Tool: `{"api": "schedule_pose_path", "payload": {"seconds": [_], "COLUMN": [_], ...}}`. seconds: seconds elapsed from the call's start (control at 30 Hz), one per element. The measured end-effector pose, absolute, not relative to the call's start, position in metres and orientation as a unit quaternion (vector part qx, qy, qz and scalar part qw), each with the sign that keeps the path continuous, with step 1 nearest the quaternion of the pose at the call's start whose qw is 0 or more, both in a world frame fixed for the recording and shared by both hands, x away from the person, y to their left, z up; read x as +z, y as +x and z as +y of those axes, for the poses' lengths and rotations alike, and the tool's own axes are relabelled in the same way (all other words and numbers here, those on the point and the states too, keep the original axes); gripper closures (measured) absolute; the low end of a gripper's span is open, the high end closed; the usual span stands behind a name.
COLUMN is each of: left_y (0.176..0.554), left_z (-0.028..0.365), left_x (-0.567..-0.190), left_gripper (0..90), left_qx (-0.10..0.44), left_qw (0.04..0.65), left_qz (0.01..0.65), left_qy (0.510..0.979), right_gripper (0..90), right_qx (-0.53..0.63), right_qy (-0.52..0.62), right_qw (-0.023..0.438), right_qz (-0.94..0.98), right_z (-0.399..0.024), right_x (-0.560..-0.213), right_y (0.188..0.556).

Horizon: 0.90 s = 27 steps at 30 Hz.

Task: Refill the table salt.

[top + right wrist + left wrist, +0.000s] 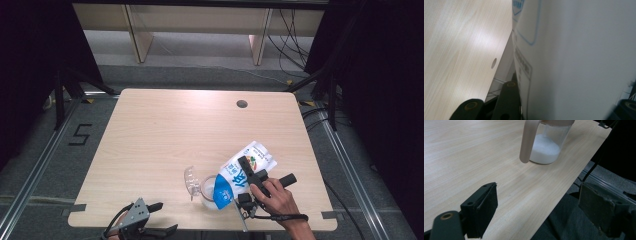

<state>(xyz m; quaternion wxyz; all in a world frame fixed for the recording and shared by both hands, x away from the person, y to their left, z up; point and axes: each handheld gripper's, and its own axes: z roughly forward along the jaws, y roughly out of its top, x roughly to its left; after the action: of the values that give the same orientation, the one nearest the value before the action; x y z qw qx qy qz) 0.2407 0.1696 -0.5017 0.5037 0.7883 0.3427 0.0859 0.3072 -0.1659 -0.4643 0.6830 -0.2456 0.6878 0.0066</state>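
Note:
A blue and white bag hangs tilted over the table, blue end down at the mouth of a clear jar. My right gripper is shut on the bag's middle, and a hand holds it from the front right. In the right gripper view the bag's white side presses between both jaws. The left gripper view shows the jar with a tan handle and white powder in its bottom. My left gripper rests at the table's front edge, left of the jar, open with nothing between its jaws.
The light wooden table has a round cable hole near its far right. Grey floor, metal rails and black stands surround it. Wooden furniture legs stand beyond the far edge.

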Motion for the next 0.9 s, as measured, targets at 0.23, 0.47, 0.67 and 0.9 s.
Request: {"api": "schedule_pose_path", "payload": {"seconds": [0.23, 0.47, 0.67, 0.9], "left_y": [0.2408, 0.2405, 0.2407, 0.2408], "left_z": [0.1696, 0.1698, 0.1695, 0.1696], "left_x": [-0.5018, -0.5014, -0.5018, -0.5018], "left_gripper": [15.1, 15.1, 15.1, 15.1], "left_qx": [0.086, 0.086, 0.086, 0.086], "left_qw": [0.504, 0.501, 0.504, 0.504], "left_qz": [0.343, 0.343, 0.343, 0.343], "left_qy": [0.788, 0.790, 0.788, 0.788], "right_gripper": [71.9, 72.2, 72.7, 73.0], "right_qx": [0.011, 0.011, -0.018, 0.004], "right_qy": [-0.247, -0.246, -0.256, -0.241], "right_qw": [0.685, 0.684, 0.687, 0.684], "right_qz": [0.685, 0.687, 0.680, 0.688], "right_z": [-0.1671, -0.1666, -0.1673, -0.1658], "right_x": [-0.4654, -0.4655, -0.4617, -0.4647], "right_y": [0.3081, 0.3079, 0.3062, 0.3062]}}
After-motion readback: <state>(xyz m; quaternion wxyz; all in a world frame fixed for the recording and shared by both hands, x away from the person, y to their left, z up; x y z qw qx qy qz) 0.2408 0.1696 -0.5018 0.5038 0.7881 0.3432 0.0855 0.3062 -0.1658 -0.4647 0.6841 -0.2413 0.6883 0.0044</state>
